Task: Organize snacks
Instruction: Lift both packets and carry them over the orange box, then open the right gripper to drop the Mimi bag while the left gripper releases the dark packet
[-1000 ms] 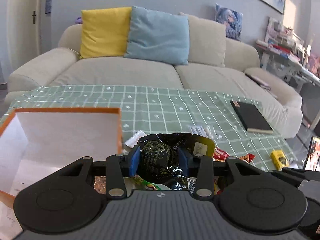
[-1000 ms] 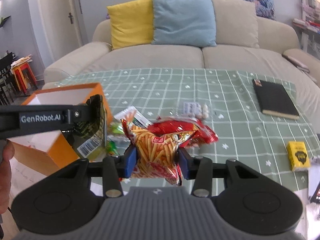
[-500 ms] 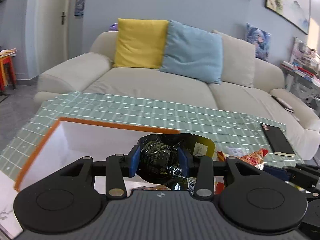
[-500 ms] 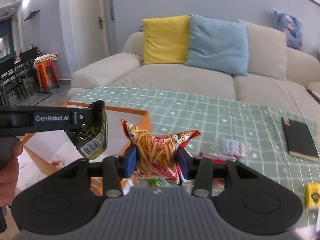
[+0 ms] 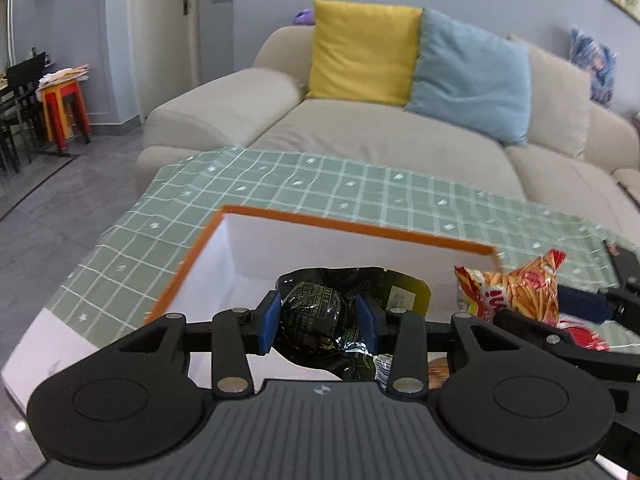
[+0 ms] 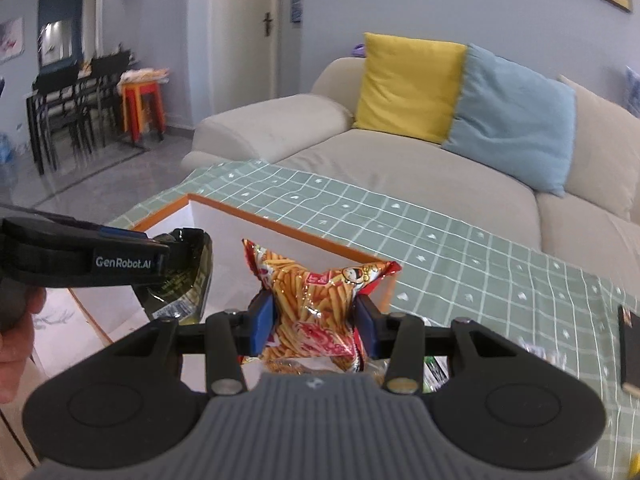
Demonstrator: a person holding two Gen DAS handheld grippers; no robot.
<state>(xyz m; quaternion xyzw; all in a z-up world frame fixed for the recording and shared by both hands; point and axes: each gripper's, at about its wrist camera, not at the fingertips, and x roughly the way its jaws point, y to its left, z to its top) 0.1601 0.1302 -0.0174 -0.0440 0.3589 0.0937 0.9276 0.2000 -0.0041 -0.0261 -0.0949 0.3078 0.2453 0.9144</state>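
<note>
Above orange-rimmed box: left gripper closed on black snack packet, right gripper closed on red fries bag. Both packets now over box's white interior (0.5 s ago nearer its front edge). Views swung left; dining chairs newly visible. Green checked tablecloth beneath.

We see a beige sofa behind the green checked tabletop. On the sofa, a yellow cushion leans beside a blue cushion. Left of the sofa stand a red stool and dark chairs; a door lies behind.
</note>
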